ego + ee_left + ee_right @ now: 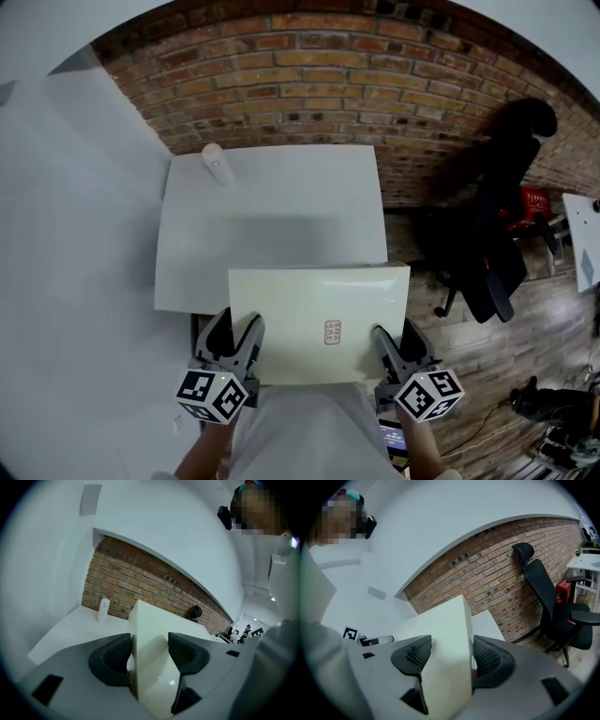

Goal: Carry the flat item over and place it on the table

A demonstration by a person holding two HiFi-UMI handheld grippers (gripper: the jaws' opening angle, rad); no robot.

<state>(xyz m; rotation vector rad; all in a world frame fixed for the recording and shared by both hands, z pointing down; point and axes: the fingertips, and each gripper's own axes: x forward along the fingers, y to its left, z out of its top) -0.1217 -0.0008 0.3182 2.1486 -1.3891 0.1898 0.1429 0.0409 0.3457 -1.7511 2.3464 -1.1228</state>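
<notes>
A flat cream-white board point(319, 322) with a small printed label is held level in front of me, its far edge reaching over the near edge of the white table point(272, 220). My left gripper point(238, 339) is shut on the board's near left corner, and my right gripper point(392, 342) is shut on its near right corner. In the left gripper view the board point(151, 667) stands edge-on between the dark ribbed pads point(112, 657). The right gripper view shows the board point(443, 663) clamped the same way between its pads point(487, 660).
A white cylindrical bottle point(217, 164) stands at the table's far left, against the brick wall point(309, 66). A black office chair point(497, 234) sits to the right on the wooden floor. A white wall point(66, 244) borders the table's left side.
</notes>
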